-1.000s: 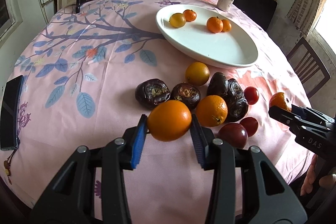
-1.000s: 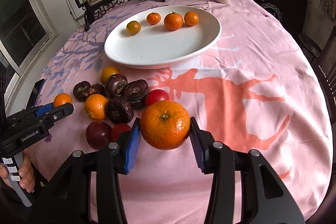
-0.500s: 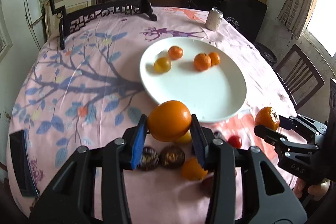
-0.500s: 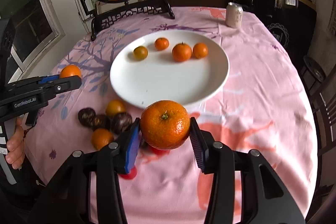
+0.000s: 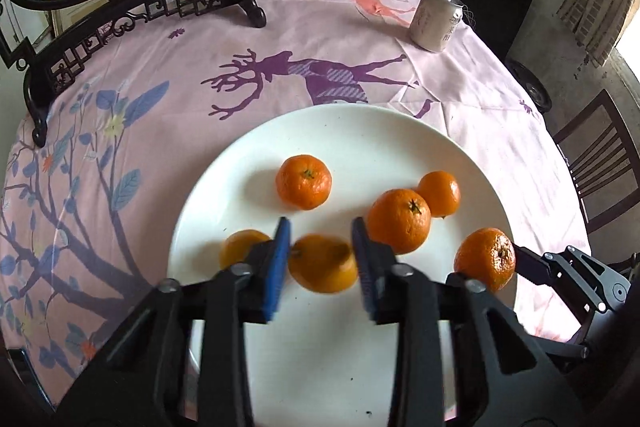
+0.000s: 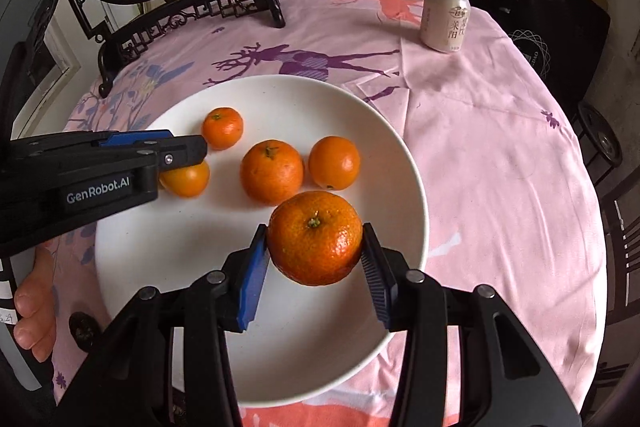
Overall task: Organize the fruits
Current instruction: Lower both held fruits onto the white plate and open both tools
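The round surface (image 5: 180, 75) under its pink printed cloth carries a wide white plate (image 5: 360, 131), and both tools hang over that plate.

The left tool (image 5: 320, 227) has its jaws closing right down, and nothing is clamped between the pads. A blurred orange (image 5: 323, 265) shows just below the tips; in the right wrist view it sits under that tool, on or barely above the plate.

The right tool (image 6: 314, 227) is clamped on a large mandarin (image 6: 315, 247), stem up, above the near right part of the plate. It is close to two resting mandarins (image 6: 272, 171).

Four small fruits already lie on the plate: the pair, one further back (image 6: 222, 127), and one half hidden behind the left tool's finger (image 5: 240, 247).

A drink can (image 5: 436, 19) stands well apart near the far edge.

What could go wrong, as I judge it:
- The loose orange looks unsettled. The plate is shallow and smooth, so the orange could roll into its neighbour or toward the rim.
- If the right tool lets go from this height, the mandarin would likely bounce into the pair and scatter them.
- The two tools work near each other over one plate, so a sideways swing could knock fruit off.
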`<state>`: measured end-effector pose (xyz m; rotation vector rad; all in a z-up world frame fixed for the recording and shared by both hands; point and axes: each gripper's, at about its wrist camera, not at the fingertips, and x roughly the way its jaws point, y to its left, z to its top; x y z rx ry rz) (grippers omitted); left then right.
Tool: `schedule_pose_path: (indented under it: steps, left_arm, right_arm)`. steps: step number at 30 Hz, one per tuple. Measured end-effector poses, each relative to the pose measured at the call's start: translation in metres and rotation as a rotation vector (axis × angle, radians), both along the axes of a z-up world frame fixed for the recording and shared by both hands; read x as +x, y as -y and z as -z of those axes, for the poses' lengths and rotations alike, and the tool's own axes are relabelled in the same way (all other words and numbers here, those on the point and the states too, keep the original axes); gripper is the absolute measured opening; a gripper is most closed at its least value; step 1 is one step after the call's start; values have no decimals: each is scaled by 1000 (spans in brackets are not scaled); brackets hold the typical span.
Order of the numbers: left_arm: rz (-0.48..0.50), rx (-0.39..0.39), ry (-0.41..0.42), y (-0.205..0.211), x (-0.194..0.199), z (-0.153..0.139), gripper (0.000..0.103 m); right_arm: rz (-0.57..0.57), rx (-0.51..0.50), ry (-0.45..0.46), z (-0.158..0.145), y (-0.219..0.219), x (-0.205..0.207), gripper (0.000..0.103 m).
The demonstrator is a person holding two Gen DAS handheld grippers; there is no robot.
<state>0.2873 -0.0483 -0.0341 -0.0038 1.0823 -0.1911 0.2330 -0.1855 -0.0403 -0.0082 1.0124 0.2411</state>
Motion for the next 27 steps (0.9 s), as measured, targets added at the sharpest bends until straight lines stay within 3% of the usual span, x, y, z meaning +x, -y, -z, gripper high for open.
schedule_pose_path:
  steps: [7, 8, 9, 12, 14, 16, 19, 23, 27]
  left_arm:
    - [-22, -8, 14, -2, 14, -2, 25]
    - [-22, -3, 23, -3, 13, -6, 37]
    - [-22, -2, 35, -5, 10, -11, 51]
    - [-25, -8, 92, -12, -9, -33, 54]
    - [-13, -19, 119, -18, -30, -47, 56]
    - [0, -23, 148, -25, -58, -58, 66]
    - [16, -22, 200, -38, -110, -67, 74]
    - [5, -11, 285, -55, -183, -61, 90]
    - [-45, 23, 326, -70, -235, -44, 93]
  right_arm:
    - [5, -5, 0, 7, 2, 9, 46]
    - [5, -22, 5, 7, 1, 9, 53]
    - [7, -43, 20, 4, 0, 8, 66]
    - [11, -62, 69, -9, 1, -2, 67]
    - [8, -47, 81, -20, 3, -13, 67]
    - [7, -31, 89, -30, 6, -31, 69]
    - [5, 7, 100, -38, 10, -70, 79]
    - [16, 52, 125, -38, 10, -128, 93]
    - [23, 74, 108, -32, 4, -165, 93]
